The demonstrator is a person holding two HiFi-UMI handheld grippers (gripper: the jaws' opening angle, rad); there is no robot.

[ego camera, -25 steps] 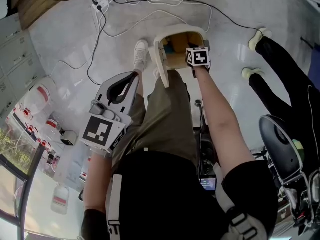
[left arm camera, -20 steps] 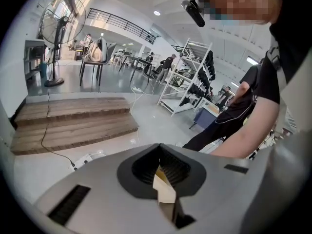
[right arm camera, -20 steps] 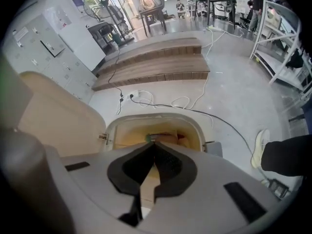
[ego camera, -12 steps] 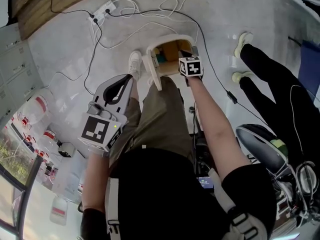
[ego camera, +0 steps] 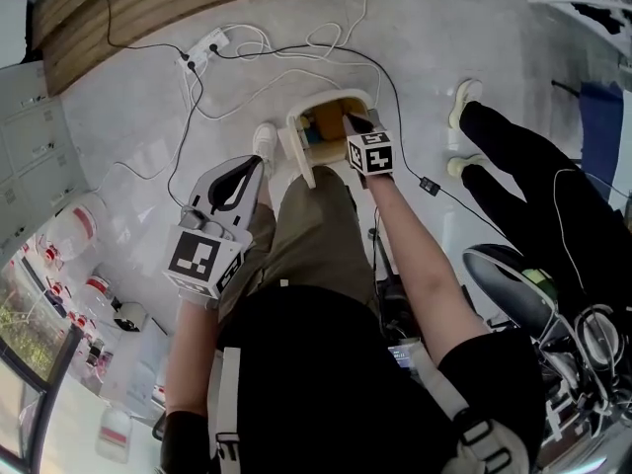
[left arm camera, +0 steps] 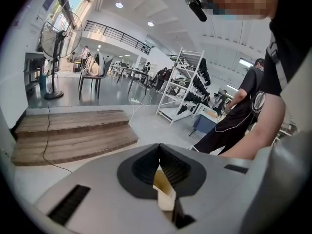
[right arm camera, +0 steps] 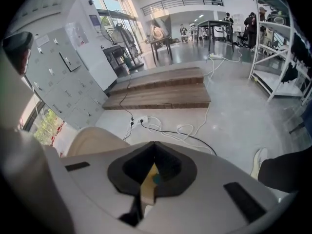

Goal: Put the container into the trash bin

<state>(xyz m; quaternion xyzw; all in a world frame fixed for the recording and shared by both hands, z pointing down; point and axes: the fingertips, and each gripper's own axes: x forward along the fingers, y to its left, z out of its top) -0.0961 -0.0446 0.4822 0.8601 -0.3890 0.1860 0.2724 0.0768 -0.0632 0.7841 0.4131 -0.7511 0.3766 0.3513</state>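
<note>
Down on the grey floor [ego camera: 474, 38], not far from the wooden step [ego camera: 148, 8] at its far edge, stands the trash bin [ego camera: 332, 96]. It's beige, w/ its lid [ego camera: 296, 154] flipped open to the L side. Looks like the container [ego camera: 328, 118] is inside the bin: a yellow-orange thing w/ a bit of blue-green on it. It's small & dark in there, so can't tell its shape. R gripper [ego camera: 352, 122] hangs over the bin's open top, on the R side, tips pointing down into it. Its jaws are pressed together w/ nothing btw them, only a thin crack where the bin's yellow & blue-green inside shows thru. L gripper [ego camera: 254, 165] is held off to the L of the bin, apart from it, above the person's own shoe [ego camera: 264, 143]. Its jaws are pressed together at the tips too, nothing pinched. White cables [ego camera: 267, 62] & a power strip [ego camera: 204, 44] lie on the floor btw the bin & the step. Another person's legs [ego camera: 523, 166] in black, w/ white shoes [ego camera: 460, 102], are on the floor to the R of the bin. Clear jugs [ego camera: 71, 220] w/ red labels sit at the floor's L edge, by grey cabinets [ego camera: 30, 136].
</note>
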